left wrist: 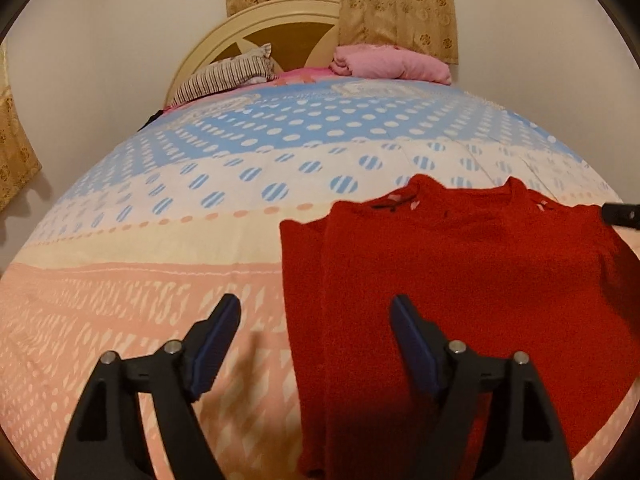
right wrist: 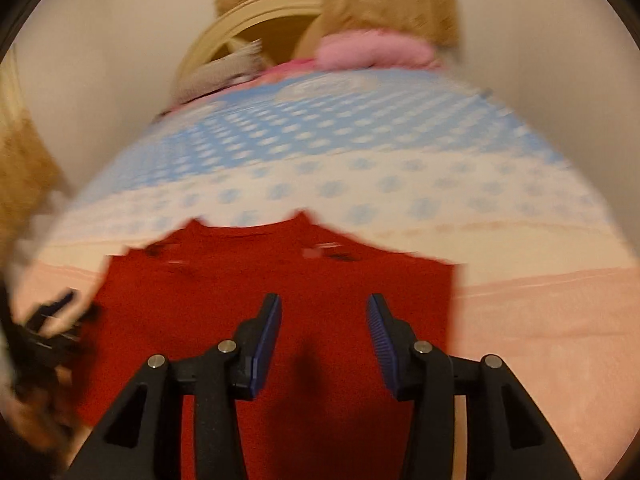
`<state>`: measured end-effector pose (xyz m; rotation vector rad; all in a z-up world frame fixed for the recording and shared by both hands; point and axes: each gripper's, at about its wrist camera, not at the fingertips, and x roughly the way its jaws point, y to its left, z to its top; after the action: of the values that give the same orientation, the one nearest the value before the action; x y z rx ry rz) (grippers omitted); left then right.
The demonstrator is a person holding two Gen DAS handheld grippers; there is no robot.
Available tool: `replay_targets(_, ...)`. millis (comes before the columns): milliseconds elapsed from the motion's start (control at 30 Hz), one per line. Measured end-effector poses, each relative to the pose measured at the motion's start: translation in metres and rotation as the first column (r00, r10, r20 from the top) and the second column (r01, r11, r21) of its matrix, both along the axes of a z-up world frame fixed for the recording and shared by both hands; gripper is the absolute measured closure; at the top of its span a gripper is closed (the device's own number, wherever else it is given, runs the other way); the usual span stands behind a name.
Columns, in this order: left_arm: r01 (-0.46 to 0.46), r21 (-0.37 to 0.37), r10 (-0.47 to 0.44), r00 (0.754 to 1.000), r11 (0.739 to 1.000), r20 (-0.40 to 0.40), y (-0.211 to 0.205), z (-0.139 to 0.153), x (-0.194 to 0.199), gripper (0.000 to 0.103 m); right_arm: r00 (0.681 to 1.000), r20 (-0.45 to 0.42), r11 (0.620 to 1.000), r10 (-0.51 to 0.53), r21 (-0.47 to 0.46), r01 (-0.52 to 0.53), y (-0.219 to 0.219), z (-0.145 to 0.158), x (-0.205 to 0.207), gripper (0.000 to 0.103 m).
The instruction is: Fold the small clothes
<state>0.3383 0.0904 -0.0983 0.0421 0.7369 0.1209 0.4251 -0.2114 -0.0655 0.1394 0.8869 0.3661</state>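
Note:
A small red knit top (left wrist: 460,280) lies flat on the bed, neckline away from me, with its left side folded in over the body. My left gripper (left wrist: 316,308) is open and empty above the top's left folded edge. My right gripper (right wrist: 324,308) is open and empty above the middle of the red top (right wrist: 280,292); this view is motion-blurred. The right gripper's tip shows at the right edge of the left wrist view (left wrist: 622,214). The left gripper shows blurred at the left edge of the right wrist view (right wrist: 44,328).
The bed cover (left wrist: 200,208) is pink near me, then white and blue with dots. A striped pillow (left wrist: 228,76) and a pink bundle (left wrist: 392,64) lie by the headboard (left wrist: 280,20). Curtains (left wrist: 400,0) hang behind. A wall runs along the left.

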Motion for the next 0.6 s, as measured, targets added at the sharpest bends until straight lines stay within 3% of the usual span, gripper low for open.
replay_targets(67, -0.005, -0.018, 0.005, 1.000, 1.000, -0.012, 0.003, -0.003, 0.002, 0.018, 0.996, -0.061, 0.998, 0.063, -0.013, -0.064, 0.025, -0.014, 0.008, 0.057)
replay_targets(133, -0.006, -0.036, 0.006, 1.000, 0.999, -0.016, 0.004, -0.005, 0.002, 0.015, 0.988, -0.142, 0.990, 0.058, -0.120, -0.075, 0.050, -0.038, 0.023, 0.057)
replay_targets(233, -0.009, -0.092, 0.007, 1.000, 0.996, -0.022, 0.011, -0.007, 0.000, 0.012, 0.996, -0.088, 0.979, -0.006, -0.201, -0.012, 0.067, -0.045, 0.049, 0.057)
replay_targets(300, -0.019, -0.139, 0.017, 1.000, 0.990, -0.014, 0.018, -0.007, -0.005, 0.008, 0.994, -0.090, 0.981, -0.054, -0.191, 0.036, 0.069, -0.044, 0.060, 0.057)
replay_targets(367, -0.035, -0.190, 0.034, 0.999, 0.981, -0.010, 0.027, -0.008, -0.009, 0.006, 0.995, -0.081, 0.980, -0.061, -0.196, 0.045, 0.071, -0.040, 0.056, 0.057)
replay_targets(467, -0.065, -0.250, 0.059, 0.998, 0.966, -0.030, 0.038, -0.014, -0.008, 0.002, 0.999, 0.002, 0.981, -0.032, -0.193, 0.032, 0.073, -0.023, 0.029, 0.056)
replay_targets(600, -0.071, -0.211, 0.059, 0.996, 0.975, -0.065, 0.030, -0.017, -0.002, 0.000, 0.999, 0.033, 0.987, 0.036, -0.156, -0.031, 0.081, -0.017, -0.003, 0.055)
